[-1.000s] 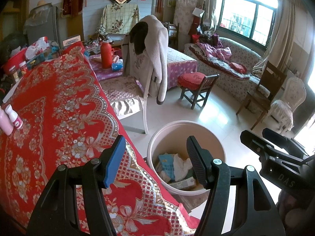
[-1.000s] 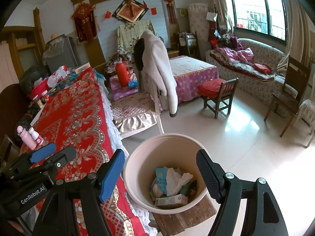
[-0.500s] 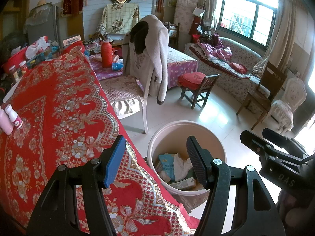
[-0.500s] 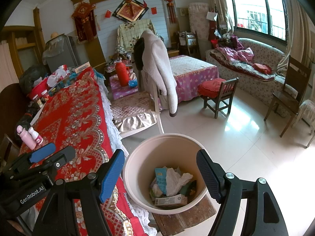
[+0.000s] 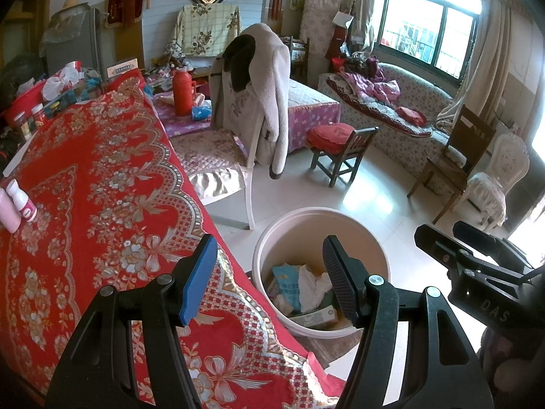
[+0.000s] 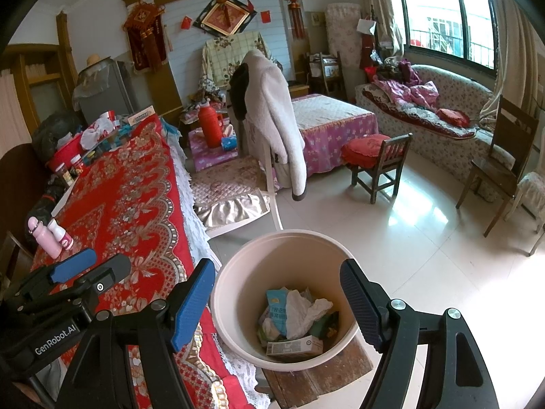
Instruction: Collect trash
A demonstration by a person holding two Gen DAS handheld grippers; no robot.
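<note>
Trash (image 6: 296, 320): paper wrappers, a crumpled tissue and a flat carton, lying at the bottom of the pale bucket (image 6: 235, 272) on the floor just beside the red-clothed counter (image 5: 102, 187). Risks, as I judge them: the bucket seems to sit on a low wooden board, so a nudge from either claw could tip it; two small pink bottles (image 5: 17, 204) stand on the counter and could be knocked over or mistaken for rubbish; the lace cloth edge could snag a finger. Left claw (image 5: 269, 276): released, jaws spread wide, grasping nothing, touching nothing, held over the counter edge and bucket. Right claw (image 6: 277, 300): likewise spread wide and empty, above the bucket mouth.
</note>
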